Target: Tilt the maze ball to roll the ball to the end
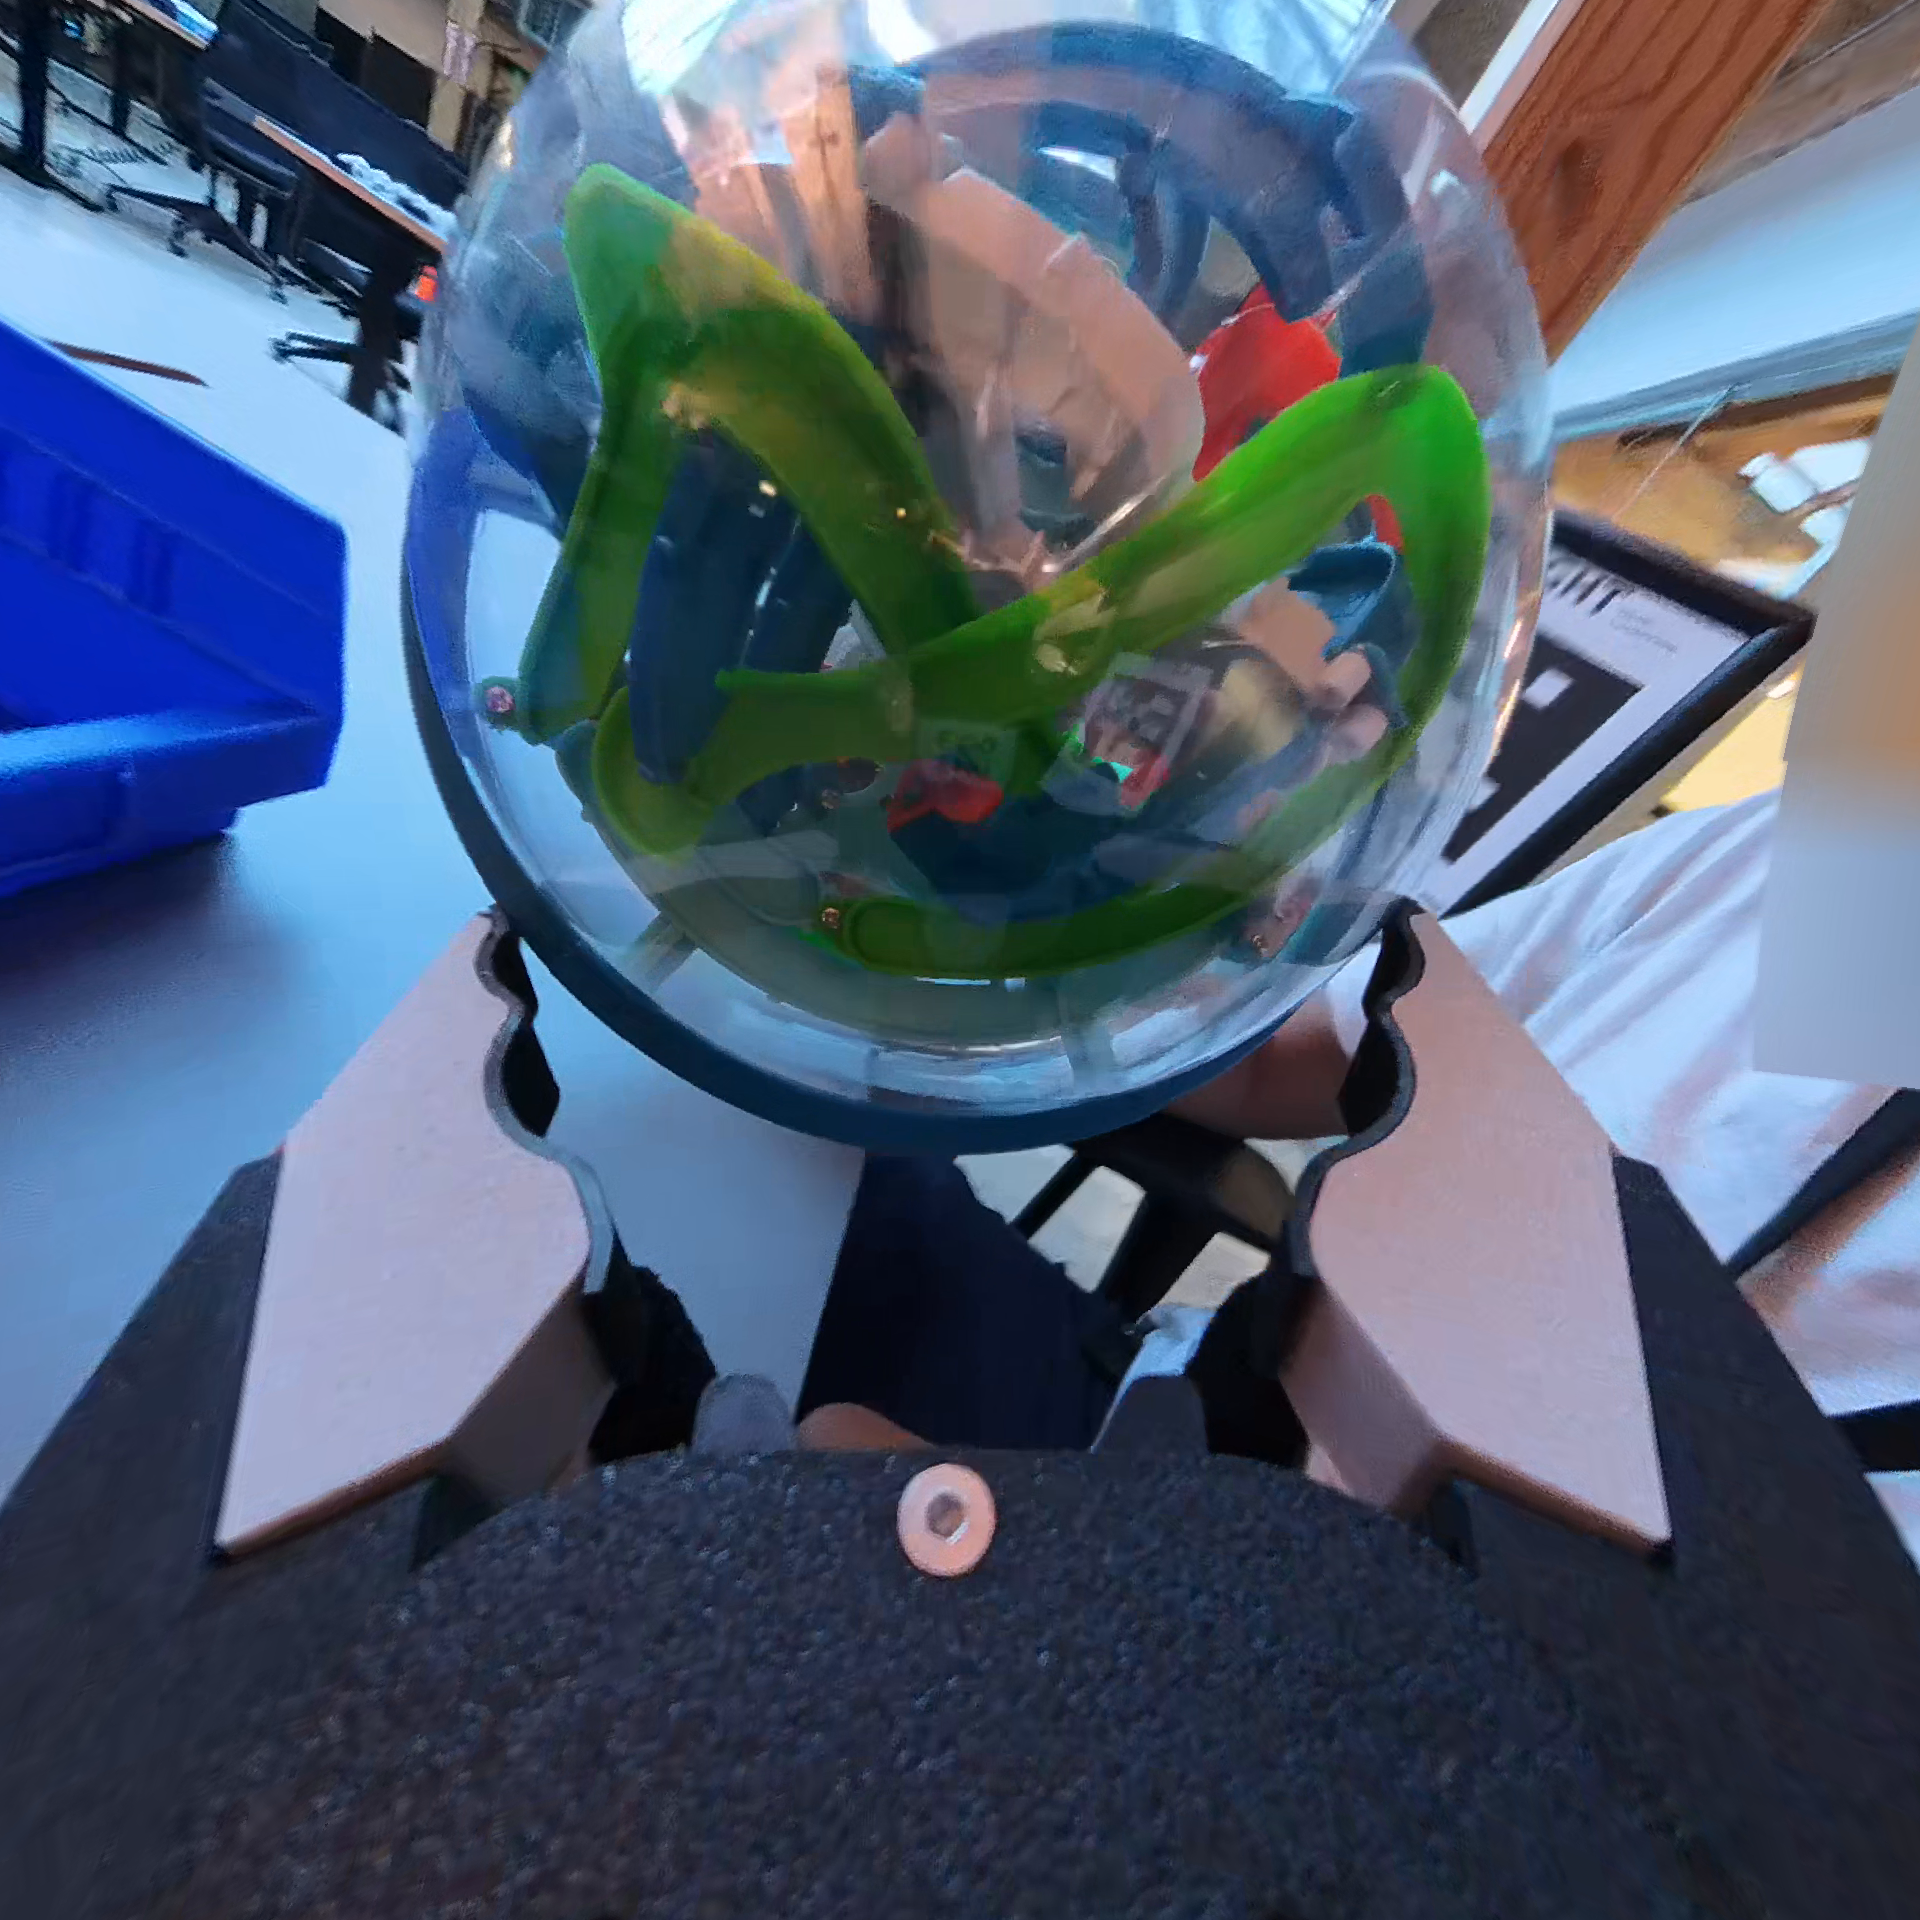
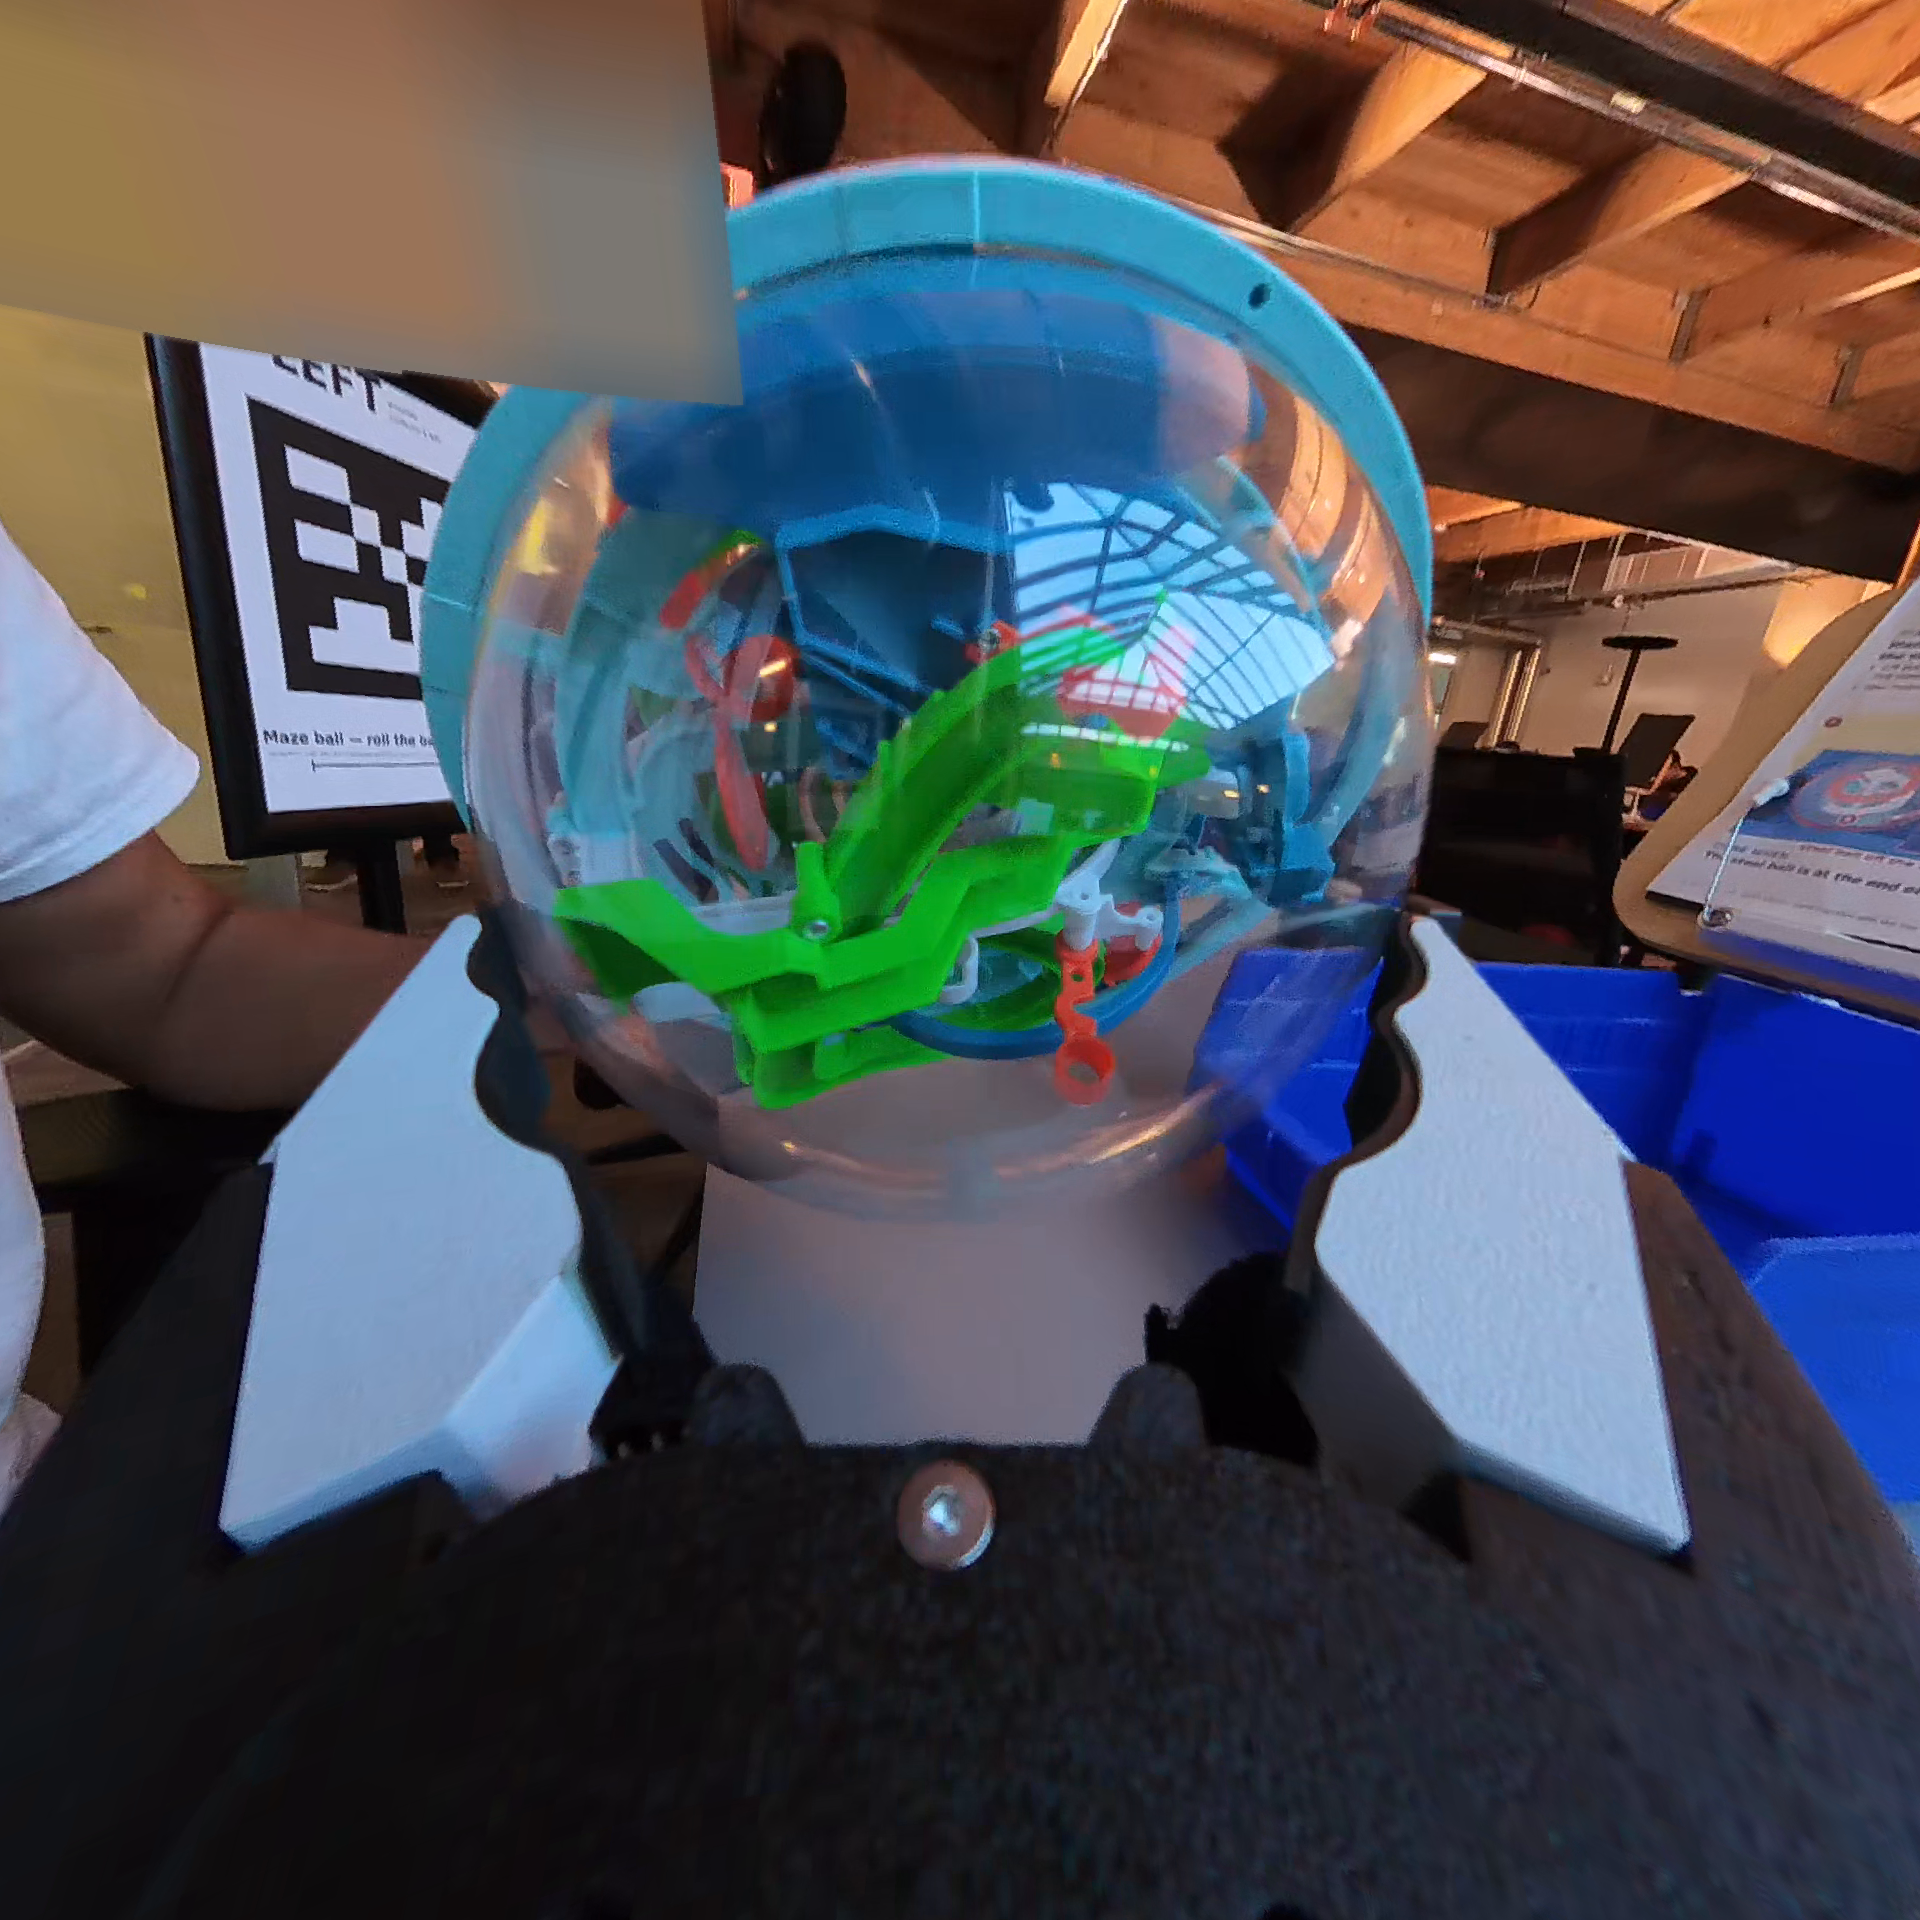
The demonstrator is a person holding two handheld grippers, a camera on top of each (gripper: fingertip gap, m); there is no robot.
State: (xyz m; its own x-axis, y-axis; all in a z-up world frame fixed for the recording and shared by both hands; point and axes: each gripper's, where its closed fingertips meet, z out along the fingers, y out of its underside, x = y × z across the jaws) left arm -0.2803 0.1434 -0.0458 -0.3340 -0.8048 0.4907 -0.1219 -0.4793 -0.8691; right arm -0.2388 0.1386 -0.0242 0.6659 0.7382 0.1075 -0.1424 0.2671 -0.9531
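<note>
The maze ball (image 1: 956, 582) is a clear sphere with green, blue and red tracks inside and a blue ring around it. It is held in the air between my two grippers, which press on it from opposite sides. My left gripper (image 1: 945, 987) has its jaws wide apart, and both fingertips (image 1: 509, 997) touch the sphere's lower curve. In the right wrist view the maze ball (image 2: 935, 727) sits the same way against my right gripper (image 2: 940, 987), also spread wide. A small silvery dot (image 2: 821, 928) lies on the green track; I cannot tell whether it is the ball.
A blue bin (image 1: 156, 644) stands on the grey table (image 1: 208, 1039); it also shows in the right wrist view (image 2: 1662, 1091). A black-and-white marker board (image 2: 312, 582) and a person's arm (image 2: 156, 966) are behind the ball. An instruction sheet (image 2: 1818, 810) is at the right.
</note>
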